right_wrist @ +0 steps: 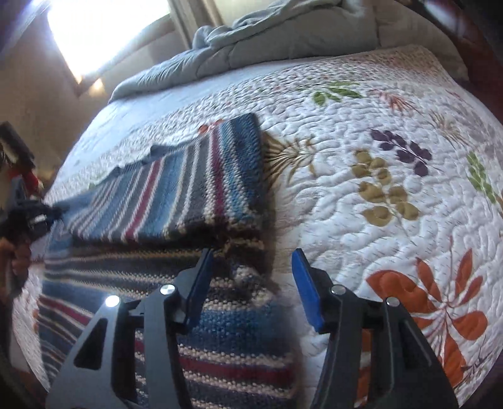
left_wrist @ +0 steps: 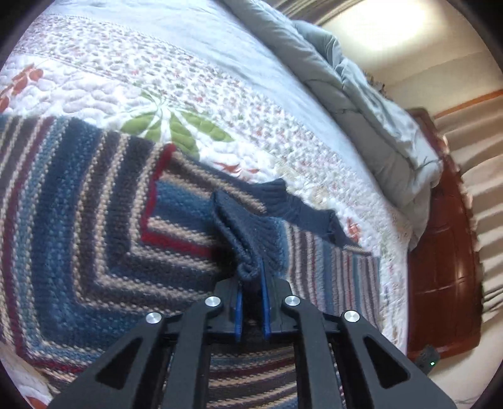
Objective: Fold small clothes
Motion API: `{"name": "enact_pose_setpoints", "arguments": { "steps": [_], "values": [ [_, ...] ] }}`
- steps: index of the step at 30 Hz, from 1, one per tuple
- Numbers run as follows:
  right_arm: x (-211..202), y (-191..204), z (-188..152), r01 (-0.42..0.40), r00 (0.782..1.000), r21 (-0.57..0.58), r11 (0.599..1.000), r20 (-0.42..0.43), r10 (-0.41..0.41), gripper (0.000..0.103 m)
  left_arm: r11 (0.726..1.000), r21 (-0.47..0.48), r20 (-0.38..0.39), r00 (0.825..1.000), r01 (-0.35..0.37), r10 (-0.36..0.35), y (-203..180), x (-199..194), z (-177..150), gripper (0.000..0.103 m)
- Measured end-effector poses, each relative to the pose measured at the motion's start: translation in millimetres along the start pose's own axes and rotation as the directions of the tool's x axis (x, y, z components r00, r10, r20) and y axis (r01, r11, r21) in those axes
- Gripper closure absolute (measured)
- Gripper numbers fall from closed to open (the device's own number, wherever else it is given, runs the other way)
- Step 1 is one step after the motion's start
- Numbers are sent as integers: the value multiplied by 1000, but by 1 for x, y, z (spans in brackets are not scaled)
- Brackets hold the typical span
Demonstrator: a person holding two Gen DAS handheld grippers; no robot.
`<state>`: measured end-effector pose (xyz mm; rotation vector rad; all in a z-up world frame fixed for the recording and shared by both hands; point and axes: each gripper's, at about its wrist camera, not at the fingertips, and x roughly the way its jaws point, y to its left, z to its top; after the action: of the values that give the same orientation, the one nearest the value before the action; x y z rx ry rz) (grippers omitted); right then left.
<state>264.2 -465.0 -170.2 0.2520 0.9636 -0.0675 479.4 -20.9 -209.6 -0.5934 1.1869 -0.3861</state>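
My left gripper (left_wrist: 251, 277) is clenched on the navy ribbed edge of the striped sweater (left_wrist: 94, 195), low in the frame's centre. My right gripper (right_wrist: 251, 277) hangs released above the sweater's folded right edge on the floral quilt (right_wrist: 393, 157).

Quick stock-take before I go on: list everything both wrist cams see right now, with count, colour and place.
striped sweater: one, blue, grey, cream and red stripes with navy ribbed cuff, spread on the quilt, partly folded
quilt: one, white with orange, green, purple and tan leaf prints, covering the bed
comforter: one, grey, bunched at the far end of the bed
bed frame: one, reddish-brown wood, along the bed's edge
window: one, bright, behind the bed
left gripper: one, black with blue pads, shut on the navy cuff
right gripper: one, black with blue pads, open over the sweater's edge, holding nothing
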Motion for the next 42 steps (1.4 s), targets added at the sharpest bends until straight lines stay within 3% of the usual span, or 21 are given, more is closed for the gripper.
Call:
{"name": "enact_pose_setpoints", "arguments": {
  "steps": [6, 8, 11, 14, 17, 19, 23, 27, 29, 31, 33, 37, 42],
  "values": [
    [21, 6, 6, 115, 993, -90, 989, -18, -117, 54, 998, -50, -5, 1000, -31, 31, 28, 8, 0, 94],
    [20, 1, 8, 143, 989, -90, 986, -15, -145, 54, 999, -28, -26, 999, -41, 41, 28, 15, -5, 94],
    [9, 3, 10, 132, 991, -87, 987, 0, -133, 54, 999, 7, -21, 998, -52, 52, 24, 13, -5, 94],
    [-13, 18, 18, 105, 992, -93, 990, 75, -98, 53, 998, 8, -19, 998, -56, 56, 25, 14, -3, 93],
    [-10, 29, 36, -26, 996, -50, 998, 83, 30, 53, 998, -7, -13, 998, -55, 55, 28, 13, -7, 91],
    [2, 38, 41, -65, 996, -64, 996, 63, 69, 53, 998, -10, -9, 998, -57, 57, 29, 11, -8, 90],
    [45, 30, 35, -10, 998, -50, 999, -58, 7, 56, 997, 17, -12, 997, -78, 79, 29, 9, -11, 89],
    [43, 30, 32, 19, 998, -52, 998, -58, -22, 55, 992, 60, 3, 994, -110, 110, 21, -1, -14, 84],
    [24, 51, 32, 6, 1000, -90, 996, -17, -7, 49, 986, 119, 26, 993, -115, 112, 11, -16, -21, 73],
    [7, 80, 32, -10, 1000, -156, 988, 10, 11, 49, 979, 169, 70, 992, -118, 108, 3, -36, -31, 45],
    [-5, 109, 31, 1, 999, -232, 973, 41, 9, 49, 972, 199, 126, 987, -126, 102, 1, -56, -40, 35],
    [-15, 173, 29, 20, 996, -370, 929, 86, 13, 51, 963, 223, 188, 976, -149, 107, 6, -91, -56, 22],
    [-13, 233, 30, 30, 993, -471, 882, 116, 29, 46, 934, 252, 275, 944, -252, 181, 15, -122, -72, 15]
  ]
}}
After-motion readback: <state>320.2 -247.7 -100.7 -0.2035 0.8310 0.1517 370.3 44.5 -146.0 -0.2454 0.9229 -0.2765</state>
